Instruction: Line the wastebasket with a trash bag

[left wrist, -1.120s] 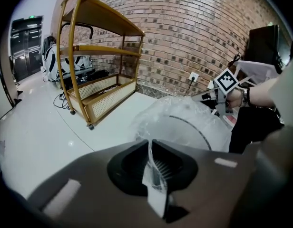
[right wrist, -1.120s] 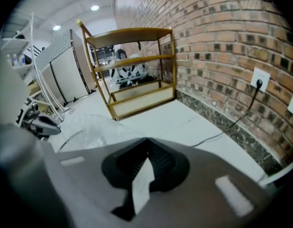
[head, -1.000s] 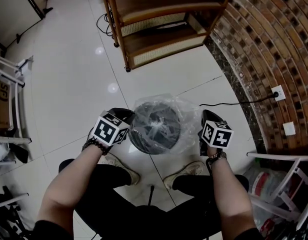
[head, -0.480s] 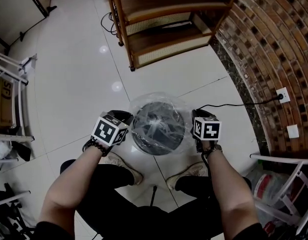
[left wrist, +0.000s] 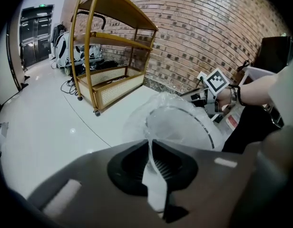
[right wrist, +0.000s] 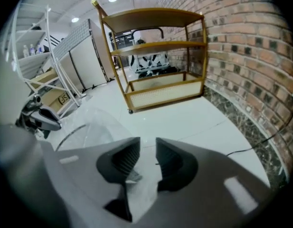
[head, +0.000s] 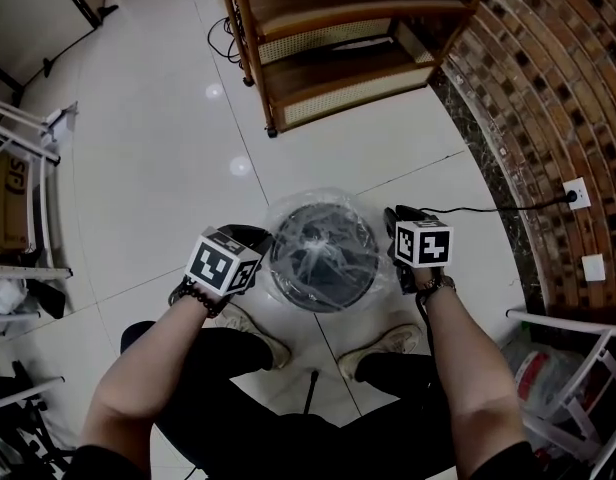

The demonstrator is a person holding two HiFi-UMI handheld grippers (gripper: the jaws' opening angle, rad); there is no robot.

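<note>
Underfoot: glossy white tiled floor (head: 158, 168). Brick wall (head: 548, 78) to the right of the wastebasket (head: 323, 258), wooden shelf unit (head: 328, 28) beyond it. Clear trash bag (head: 280, 216) draped over the wastebasket's rim. Both forearms flank it, tools angled down: left gripper (left wrist: 150, 148) clamped on bag film; right gripper (right wrist: 147, 151), jaws parted, just been opening, film seemingly loose between them.

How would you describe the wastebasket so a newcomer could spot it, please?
Start at the brick wall and the wooden shelf unit beside it. On the white floor before that unit stands the wastebasket: round, dark, with a clear trash bag draped over its rim.
</note>
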